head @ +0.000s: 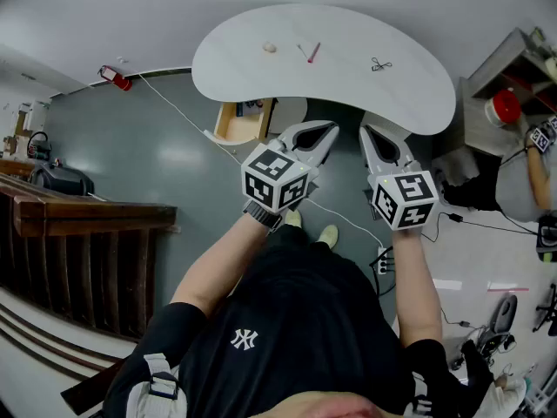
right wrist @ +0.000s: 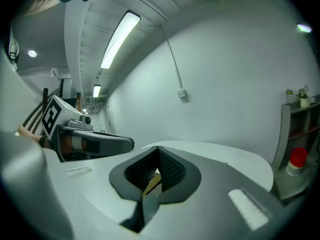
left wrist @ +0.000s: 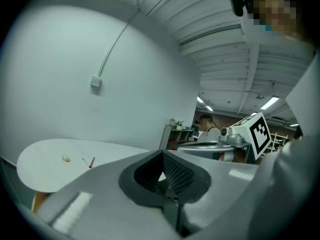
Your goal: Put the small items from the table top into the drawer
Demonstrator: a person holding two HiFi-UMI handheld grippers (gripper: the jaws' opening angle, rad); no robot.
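A white curved table (head: 418, 94) carries three small items: a pale round lump (head: 270, 48), a red stick (head: 312, 52) and a small black clip-like thing (head: 380, 64). Under the table's left part a wooden drawer (head: 237, 122) stands pulled out. My left gripper (head: 329, 130) and right gripper (head: 369, 132) hover side by side in front of the table's near edge, both shut and empty. The left gripper view shows its closed jaws (left wrist: 162, 154) with the lump (left wrist: 65, 158) and red stick (left wrist: 91, 162) far to the left. The right gripper view shows closed jaws (right wrist: 158, 149) before the table (right wrist: 235, 159).
A white cable (head: 178, 103) runs across the grey floor to a power strip (head: 383, 259); a red object (head: 117, 78) lies at the far left. Dark wooden furniture (head: 78, 225) stands on the left. A shelf with a red-lidded container (head: 505, 107) and another person (head: 526, 181) are on the right.
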